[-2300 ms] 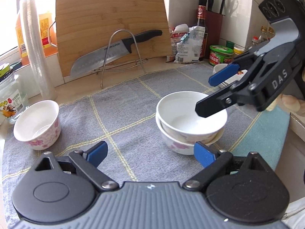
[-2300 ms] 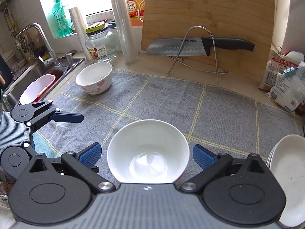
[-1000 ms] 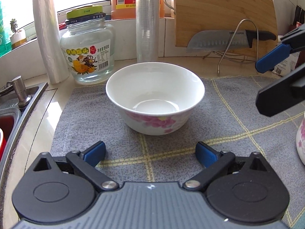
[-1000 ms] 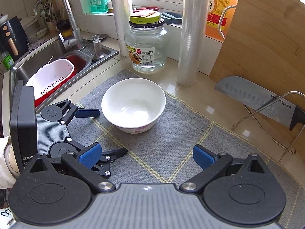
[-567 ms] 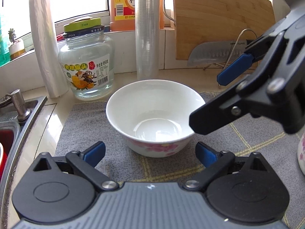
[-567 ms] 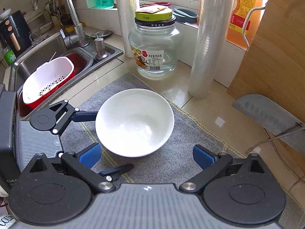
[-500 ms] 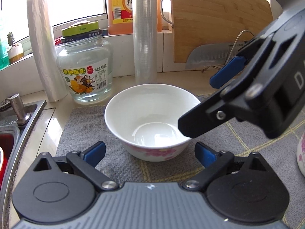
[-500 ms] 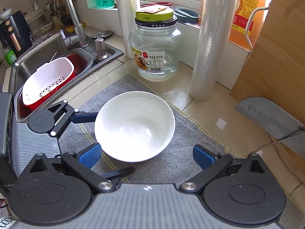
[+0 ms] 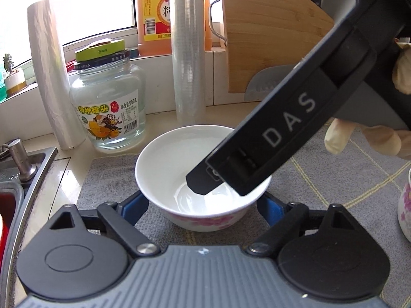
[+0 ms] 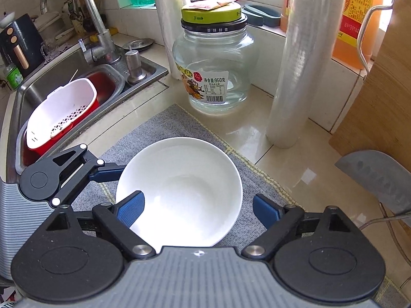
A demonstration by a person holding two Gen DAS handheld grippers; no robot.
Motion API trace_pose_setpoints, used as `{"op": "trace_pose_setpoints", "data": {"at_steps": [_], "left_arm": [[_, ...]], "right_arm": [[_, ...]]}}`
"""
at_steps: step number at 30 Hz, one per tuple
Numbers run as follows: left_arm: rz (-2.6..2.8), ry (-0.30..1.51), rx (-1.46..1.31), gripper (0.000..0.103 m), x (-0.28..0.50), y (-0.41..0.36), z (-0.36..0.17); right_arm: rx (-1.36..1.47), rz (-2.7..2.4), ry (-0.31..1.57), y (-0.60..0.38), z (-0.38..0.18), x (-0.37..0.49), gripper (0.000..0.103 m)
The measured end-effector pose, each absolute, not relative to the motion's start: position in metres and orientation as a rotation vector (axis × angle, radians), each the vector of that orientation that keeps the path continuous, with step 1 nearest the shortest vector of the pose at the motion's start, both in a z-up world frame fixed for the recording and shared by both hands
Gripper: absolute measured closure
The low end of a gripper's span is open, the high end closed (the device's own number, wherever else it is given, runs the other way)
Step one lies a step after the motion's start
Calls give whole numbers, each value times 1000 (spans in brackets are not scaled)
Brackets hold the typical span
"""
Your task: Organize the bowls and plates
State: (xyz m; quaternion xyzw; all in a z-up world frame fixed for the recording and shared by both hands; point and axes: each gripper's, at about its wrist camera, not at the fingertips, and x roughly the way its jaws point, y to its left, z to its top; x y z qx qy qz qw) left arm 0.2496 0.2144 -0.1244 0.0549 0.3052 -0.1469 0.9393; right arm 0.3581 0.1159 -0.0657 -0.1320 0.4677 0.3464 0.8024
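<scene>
A white bowl with pink flowers (image 9: 179, 159) stands on the grey cloth (image 9: 108, 174). My left gripper (image 9: 203, 208) is open, its blue pads (image 9: 133, 205) low on either side of the bowl. My right gripper (image 10: 197, 210) is open and hangs over the bowl (image 10: 185, 190): its left pad (image 10: 131, 209) is inside the rim, its right pad outside it. In the left wrist view the right gripper's body (image 9: 295, 118) covers the bowl's right half. A second flowered bowl (image 9: 404, 208) shows at the right edge.
A glass jar with a green lid (image 10: 213, 59), a roll of plastic film (image 10: 295, 59) and a bamboo cutting board (image 9: 269, 25) stand behind the bowl. The sink (image 10: 77, 77) with a white colander (image 10: 59, 118) lies to the left. A cleaver (image 10: 377, 177) rests on a wire stand at right.
Both grippers have moved from the stacked bowls at right to the single bowl near the sink. The left gripper closed in around it and the right gripper came down over it.
</scene>
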Motion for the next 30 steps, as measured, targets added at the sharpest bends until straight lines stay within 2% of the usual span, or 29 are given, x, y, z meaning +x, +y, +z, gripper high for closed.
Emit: {"op": "trace_pose_setpoints", "data": {"at_steps": [8, 30], "left_arm": [[-300, 623, 117, 14, 249, 214, -124], [-310, 626, 167, 14, 244, 213, -121]], "right_arm": [[-269, 755, 1014, 122, -71, 366, 18], [-238, 780, 1031, 120, -69, 363, 20]]}}
